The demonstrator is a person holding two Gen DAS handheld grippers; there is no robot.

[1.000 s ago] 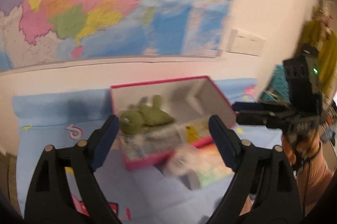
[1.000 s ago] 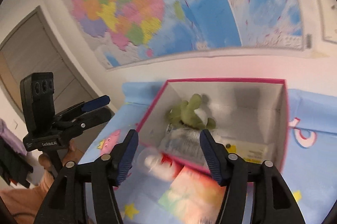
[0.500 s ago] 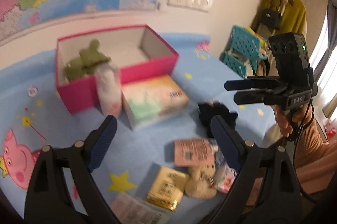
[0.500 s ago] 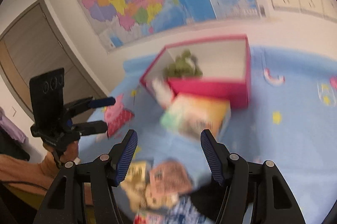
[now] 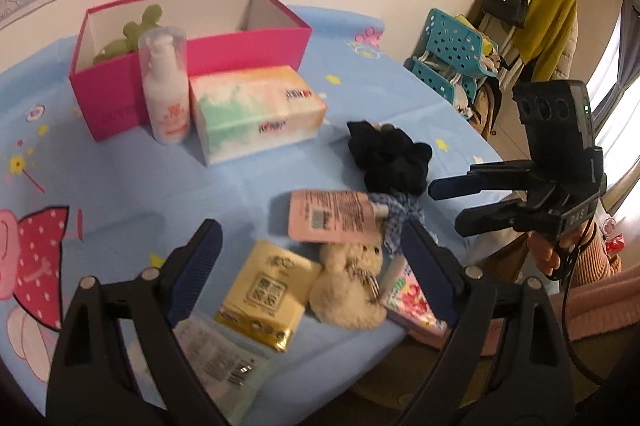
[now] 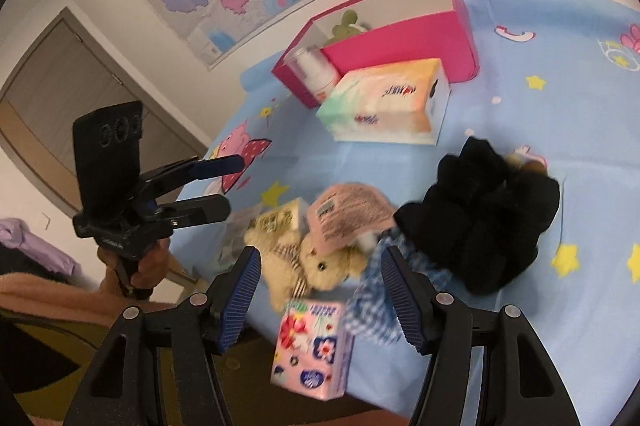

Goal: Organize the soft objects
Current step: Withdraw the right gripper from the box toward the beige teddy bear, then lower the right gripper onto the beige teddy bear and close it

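Observation:
Soft items lie in a pile near the table's front edge: a cream teddy bear (image 5: 348, 290) (image 6: 316, 266), a black fluffy scrunchie (image 5: 390, 158) (image 6: 480, 218) and a blue gingham cloth (image 5: 400, 218) (image 6: 376, 306). A pink sachet (image 5: 332, 222) lies across the bear's head. A green plush (image 5: 136, 30) (image 6: 348, 24) sits inside the pink box (image 5: 192, 54) (image 6: 400, 42). My left gripper (image 5: 308, 238) (image 6: 224, 186) hovers open above a gold tissue pack (image 5: 268, 298) and the bear. My right gripper (image 6: 320, 258) (image 5: 452, 206) hangs open over the bear, holding nothing.
A white lotion bottle (image 5: 166, 94) and a pastel tissue box (image 5: 256, 110) stand in front of the pink box. A floral tissue pack (image 6: 312, 346) and a white sachet (image 5: 220, 354) lie at the table's edge. A teal basket rack (image 5: 452, 54) stands beyond the table.
Both grippers have drawn back from the pink box and dropped toward the pile at the front edge. The views tilted from the wall map down to the table. Both jaws kept their gaps.

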